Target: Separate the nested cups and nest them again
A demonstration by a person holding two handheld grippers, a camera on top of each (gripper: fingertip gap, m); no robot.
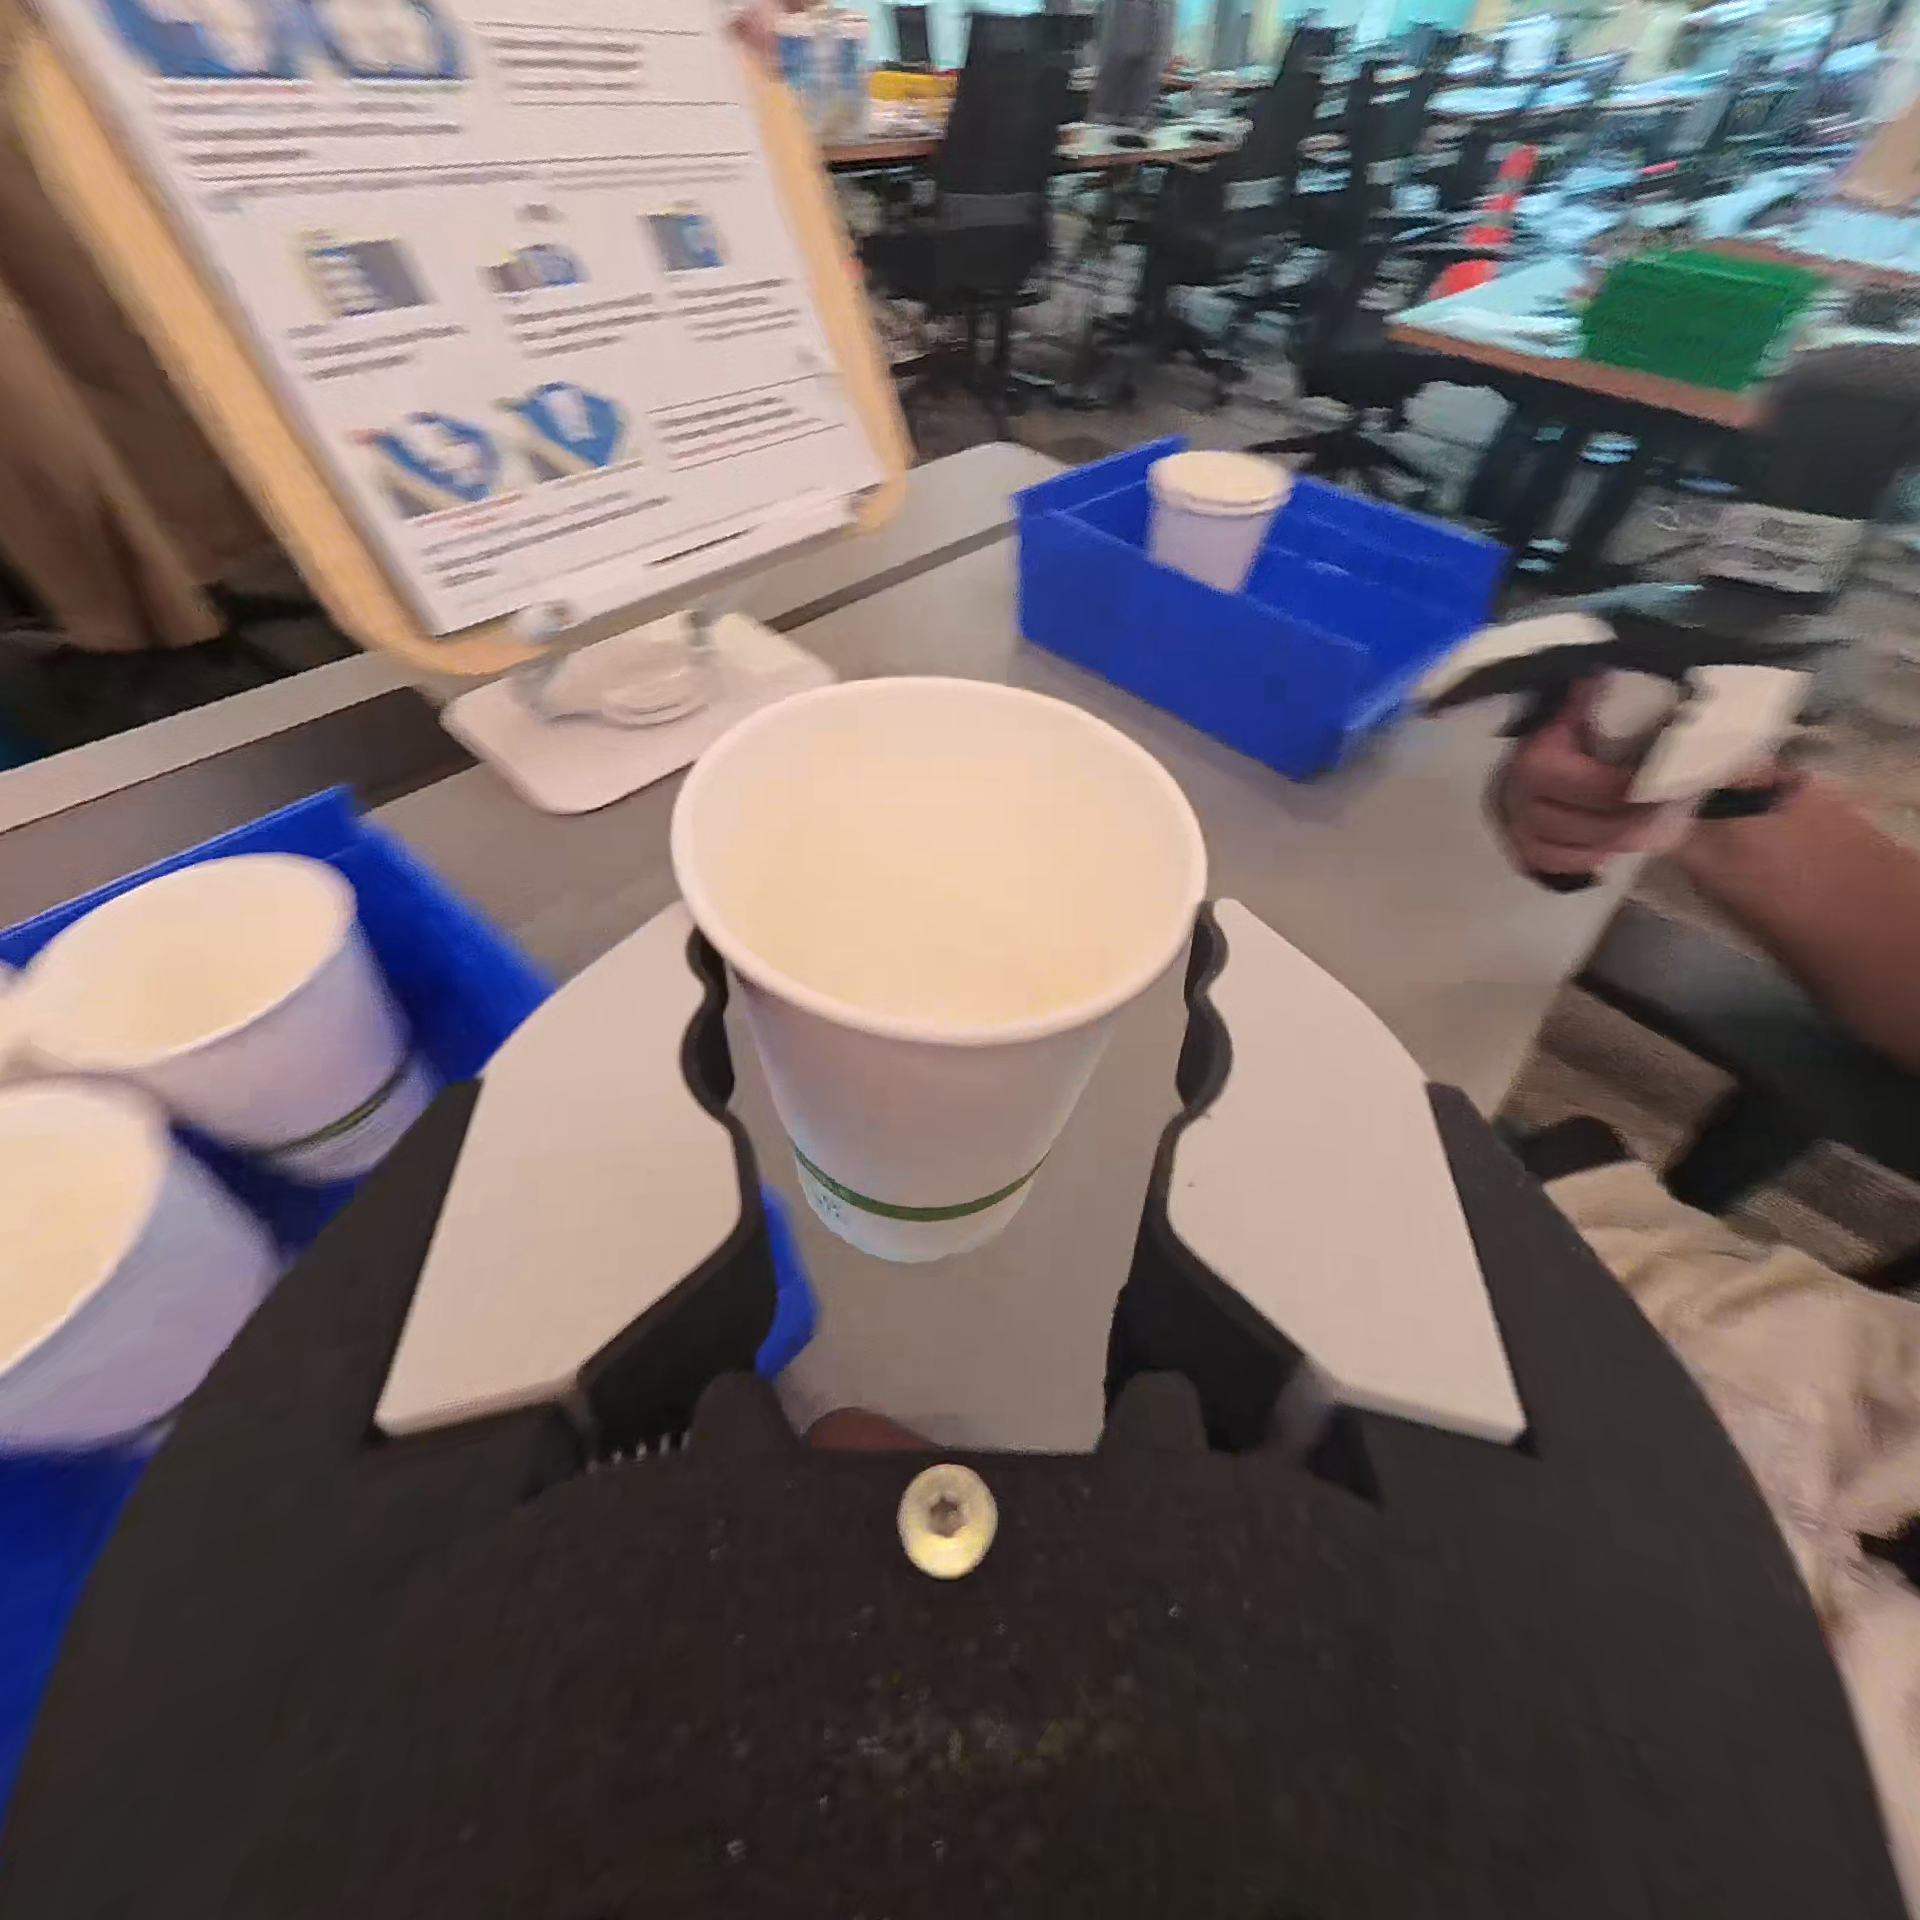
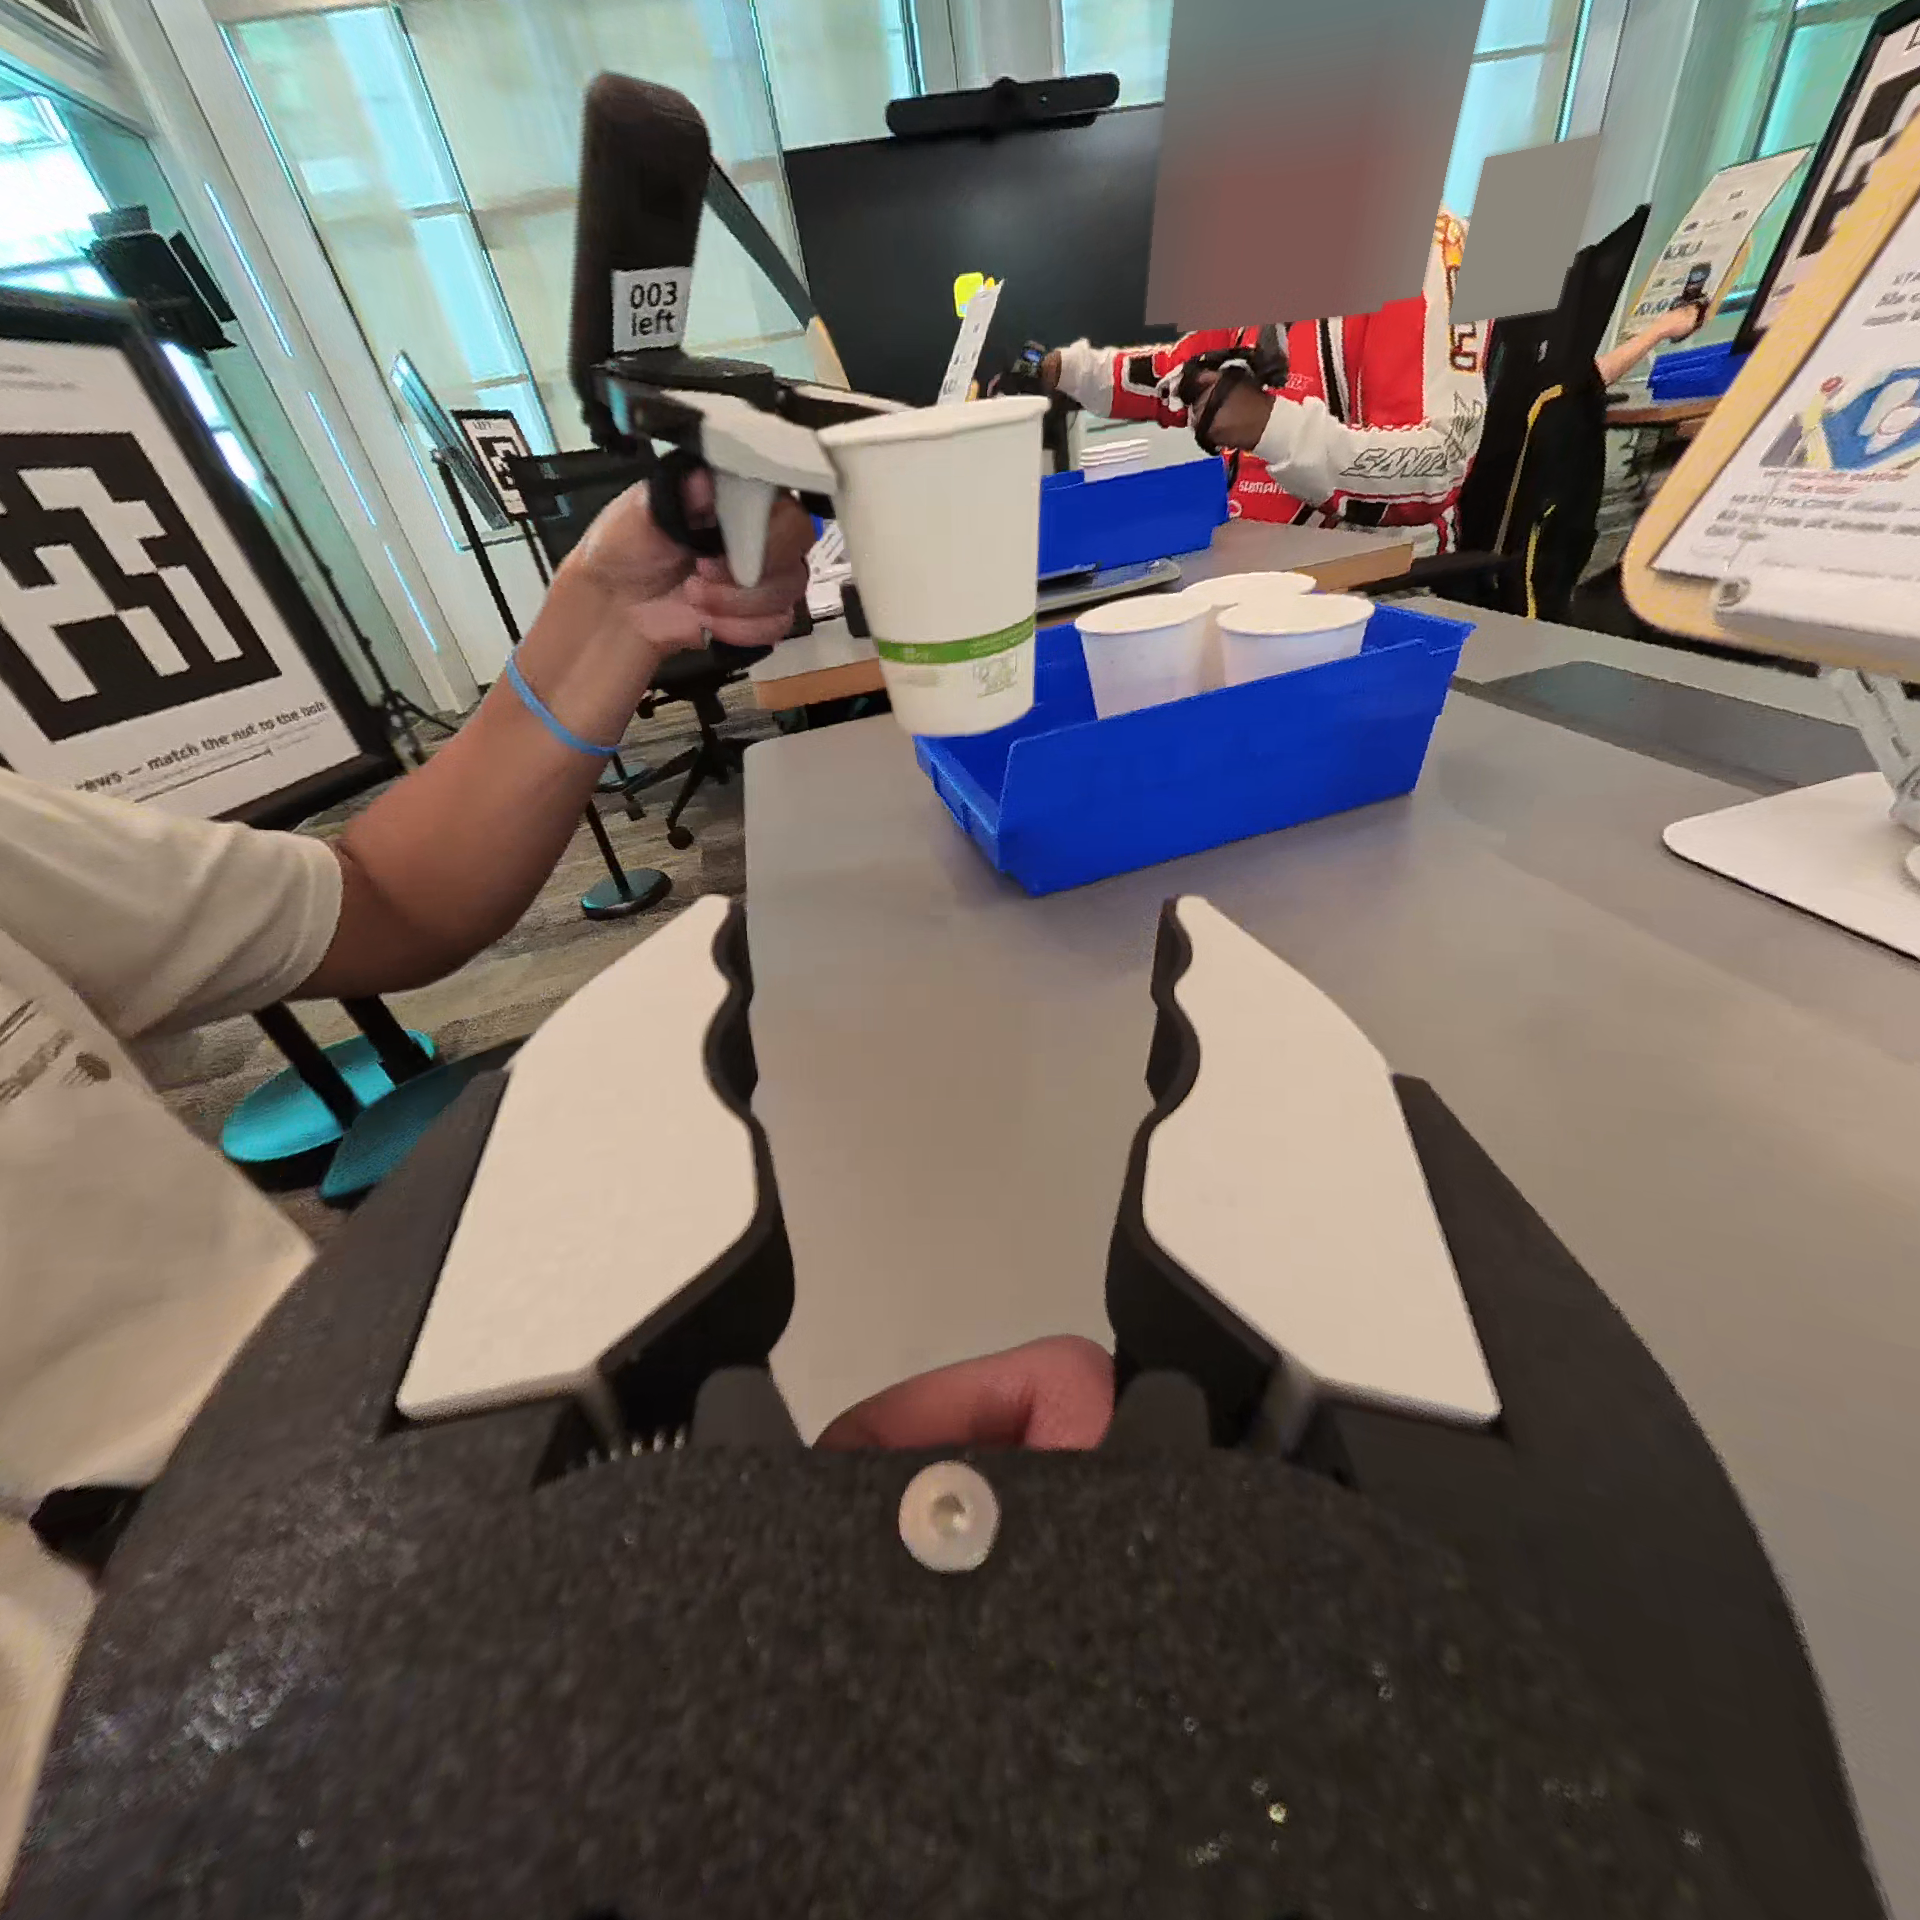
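Left gripper [image 1: 940,997] clamped on white paper cup [image 1: 935,935], apparently clear of table [image 2: 935,1091]; right gripper [image 2: 951,997] jaws apart, empty.

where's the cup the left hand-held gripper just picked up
The cup is clamped upright in the left hand-held gripper, lifted above the grey table, near the blue bin holding more cups.

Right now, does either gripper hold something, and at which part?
The left gripper holds a cup by its upper wall, just under the rim. The right gripper holds nothing.
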